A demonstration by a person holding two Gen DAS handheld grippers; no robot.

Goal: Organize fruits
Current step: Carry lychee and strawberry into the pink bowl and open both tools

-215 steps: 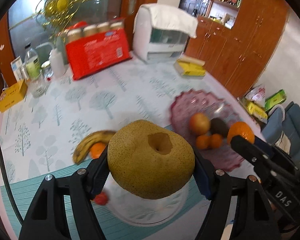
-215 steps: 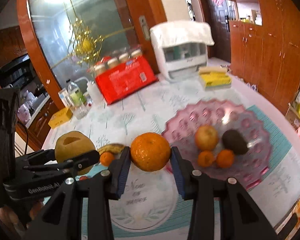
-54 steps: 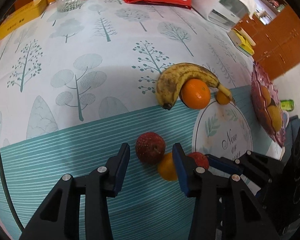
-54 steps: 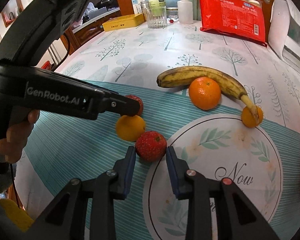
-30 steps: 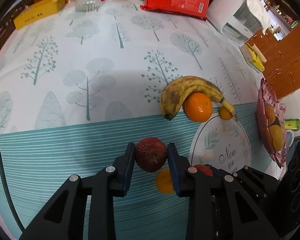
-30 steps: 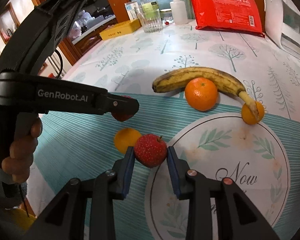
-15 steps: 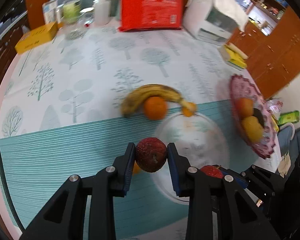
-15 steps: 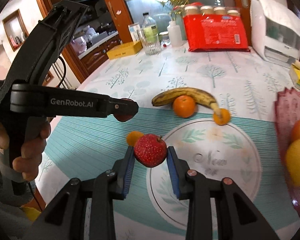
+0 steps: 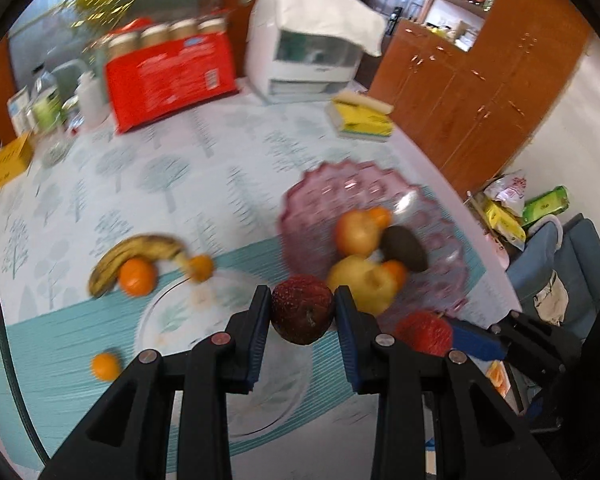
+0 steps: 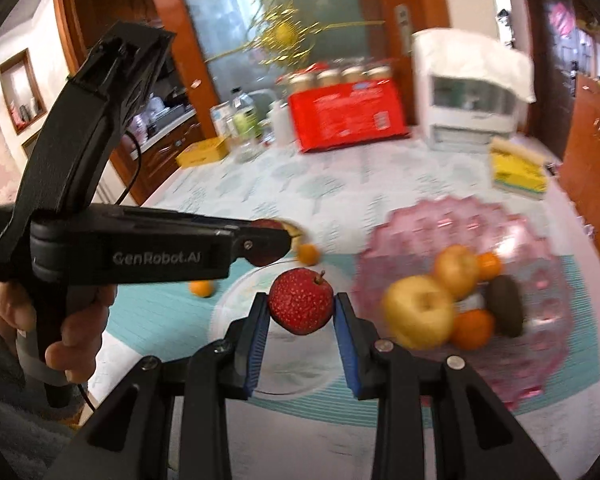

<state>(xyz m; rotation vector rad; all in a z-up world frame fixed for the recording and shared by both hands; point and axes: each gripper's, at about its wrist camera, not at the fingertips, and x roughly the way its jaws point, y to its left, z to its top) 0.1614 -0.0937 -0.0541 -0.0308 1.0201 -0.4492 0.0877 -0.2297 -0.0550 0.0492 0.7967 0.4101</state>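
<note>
My left gripper (image 9: 302,312) is shut on a dark red small fruit (image 9: 302,308), held above the table just short of the pink glass bowl (image 9: 340,184). My right gripper (image 10: 301,308) is shut on a bright red speckled fruit (image 10: 301,304), also in the air beside the pink glass bowl (image 10: 460,216). The bowl holds a yellow pear (image 10: 418,312), an apple (image 10: 456,266), an avocado (image 10: 504,306) and small oranges. On the tablecloth lie a banana (image 9: 140,248), an orange (image 9: 138,276) and two small oranges (image 9: 105,366).
A red package (image 9: 172,76), a white appliance (image 9: 308,52), a yellow box (image 9: 362,120) and bottles (image 9: 44,108) stand along the table's back. A round mat (image 9: 204,320) lies under the grippers. Chairs (image 9: 560,260) stand past the right edge. A hand (image 10: 72,332) holds the left gripper.
Both grippers have risen and swung right with their red fruits still held. The banana and oranges have slid left in view, and the pink bowl now lies just ahead.
</note>
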